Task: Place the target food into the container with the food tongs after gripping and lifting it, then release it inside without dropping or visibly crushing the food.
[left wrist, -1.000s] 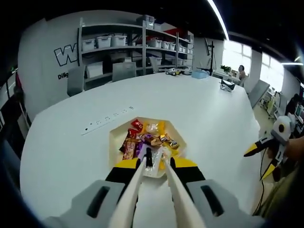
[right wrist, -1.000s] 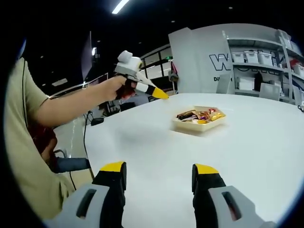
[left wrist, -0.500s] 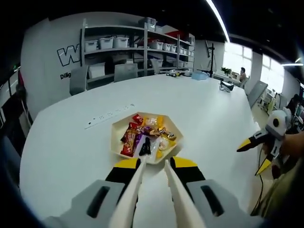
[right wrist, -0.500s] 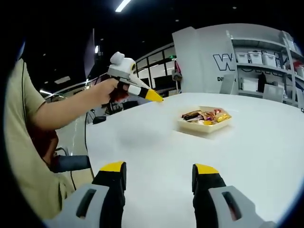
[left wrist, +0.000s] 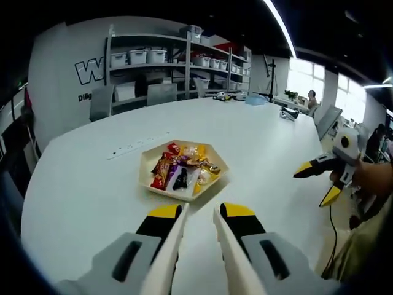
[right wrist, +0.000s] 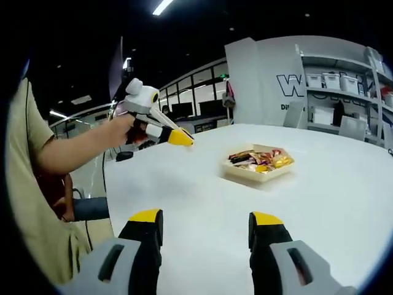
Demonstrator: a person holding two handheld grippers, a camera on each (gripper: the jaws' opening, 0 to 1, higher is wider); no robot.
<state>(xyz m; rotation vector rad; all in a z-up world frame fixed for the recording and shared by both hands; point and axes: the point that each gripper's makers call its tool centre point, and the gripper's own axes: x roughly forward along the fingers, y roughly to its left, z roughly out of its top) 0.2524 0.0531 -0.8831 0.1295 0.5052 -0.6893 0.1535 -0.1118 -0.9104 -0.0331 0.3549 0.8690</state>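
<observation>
A cream hexagonal tray (left wrist: 145, 178) holds several wrapped sweets (left wrist: 178, 167) on the white table. My left gripper (left wrist: 201, 210) is shut on the cream food tongs (left wrist: 174, 243), whose two arms stand apart with nothing between them, short of the tray's near rim. In the right gripper view the tray (right wrist: 245, 177) lies ahead, and a hand holds the left gripper (right wrist: 175, 137) above the table to its left. My right gripper (right wrist: 206, 221) is open and empty, well back from the tray. It also appears as the right gripper (left wrist: 319, 183) at the table's right edge.
A power strip (left wrist: 138, 145) lies on the table (left wrist: 264, 135) beyond the tray. Shelves with storage boxes (left wrist: 166, 58) and chairs (left wrist: 101, 101) stand behind the table. The person's arm and shirt (right wrist: 37, 184) fill the left of the right gripper view.
The tongs' tips were among the sweets in the tray; my left gripper has drawn back and the tongs came out empty. The right gripper view has barely moved.
</observation>
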